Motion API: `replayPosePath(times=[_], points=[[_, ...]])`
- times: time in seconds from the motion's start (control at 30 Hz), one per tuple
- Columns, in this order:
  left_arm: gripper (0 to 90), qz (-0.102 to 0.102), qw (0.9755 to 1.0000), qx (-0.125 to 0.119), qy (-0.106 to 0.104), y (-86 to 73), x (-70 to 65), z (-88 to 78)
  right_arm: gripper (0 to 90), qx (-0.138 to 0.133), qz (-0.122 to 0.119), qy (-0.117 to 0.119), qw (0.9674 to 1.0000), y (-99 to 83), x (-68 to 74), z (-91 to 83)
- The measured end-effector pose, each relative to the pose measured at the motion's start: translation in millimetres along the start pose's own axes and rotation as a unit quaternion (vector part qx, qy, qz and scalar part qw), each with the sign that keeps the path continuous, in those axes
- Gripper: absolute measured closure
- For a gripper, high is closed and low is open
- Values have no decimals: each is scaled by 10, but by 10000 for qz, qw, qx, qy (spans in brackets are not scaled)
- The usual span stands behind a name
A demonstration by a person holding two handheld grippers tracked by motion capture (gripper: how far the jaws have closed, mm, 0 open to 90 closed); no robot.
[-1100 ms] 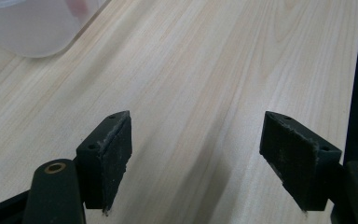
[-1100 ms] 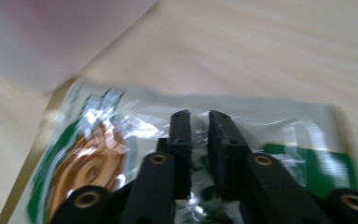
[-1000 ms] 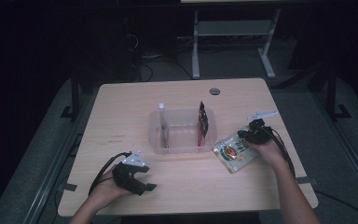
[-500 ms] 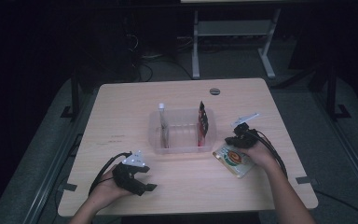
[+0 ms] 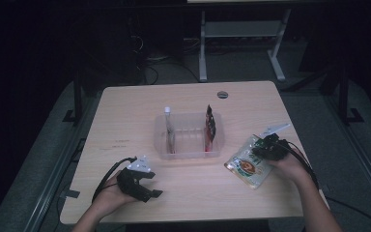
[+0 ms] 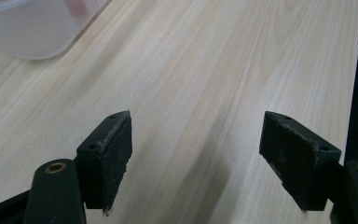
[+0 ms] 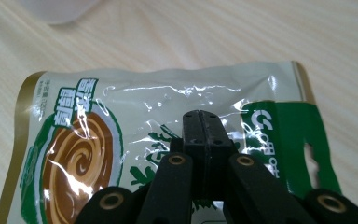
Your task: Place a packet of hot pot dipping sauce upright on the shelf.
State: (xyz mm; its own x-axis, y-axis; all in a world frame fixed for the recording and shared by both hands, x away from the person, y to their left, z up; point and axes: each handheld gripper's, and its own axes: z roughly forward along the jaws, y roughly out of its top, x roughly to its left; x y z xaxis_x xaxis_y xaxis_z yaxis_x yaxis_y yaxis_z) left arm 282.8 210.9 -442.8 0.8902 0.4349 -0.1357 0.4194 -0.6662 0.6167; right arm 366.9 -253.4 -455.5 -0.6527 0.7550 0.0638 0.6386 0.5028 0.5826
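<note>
Right gripper view: we saw the right gripper [image 7: 204,122] clamped flat on the glossy green-and-white foil pouch [image 7: 121,140], lying on the pale wooden table [image 5: 183,191] beside the clear plastic bin [image 5: 189,145]; the left gripper [image 6: 196,154] gaped wide, empty

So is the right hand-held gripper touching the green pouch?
Touching. The right gripper view shows the right hand-held gripper shut on the green pouch.

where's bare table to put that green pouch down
Free: the wide strip between the clear bin and the table far edge, and the left side above the left gripper. Crowded: right of the bin, where the right gripper holds the pouch.
</note>
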Motion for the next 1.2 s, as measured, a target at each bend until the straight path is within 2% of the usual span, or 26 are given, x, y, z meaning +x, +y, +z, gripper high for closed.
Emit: replayPosePath(times=[0.13,0.3,0.33,0.43,0.6,0.7,0.83,0.87,0.9,1.0,1.2], points=[[250,48,10000,4,15,3,-10,2,900,66,-80,93,9999,5,44,31],[250,-9,10000,-20,5,3,-8,1,899,145,-232,344,9990,23,260,50],[250,33,10000,-25,19,3,-8,-3,899,155,-303,390,9987,29,310,55],[250,33,10000,-10,20,2,-9,-6,899,180,-517,504,9972,60,484,84],[250,1,10000,-52,-1,5,-18,0,899,202,-764,695,9944,99,678,124],[250,19,10000,-78,-3,7,-24,7,899,204,-938,895,9913,122,826,151],[254,56,10000,-67,-36,23,-33,5,898,226,-1147,982,9883,165,970,180],[258,21,9999,-108,-45,27,-44,8,898,208,-1159,1032,9877,177,991,184],[283,75,9999,-117,-35,33,-51,-2,898,194,-1149,1078,9873,185,1001,179],[361,126,9996,-227,-67,48,-75,-31,898,183,-1137,1069,9876,164,974,114],[546,133,9995,-268,-143,76,-103,-72,898,160,-1086,1002,9889,-36,852,-104]])
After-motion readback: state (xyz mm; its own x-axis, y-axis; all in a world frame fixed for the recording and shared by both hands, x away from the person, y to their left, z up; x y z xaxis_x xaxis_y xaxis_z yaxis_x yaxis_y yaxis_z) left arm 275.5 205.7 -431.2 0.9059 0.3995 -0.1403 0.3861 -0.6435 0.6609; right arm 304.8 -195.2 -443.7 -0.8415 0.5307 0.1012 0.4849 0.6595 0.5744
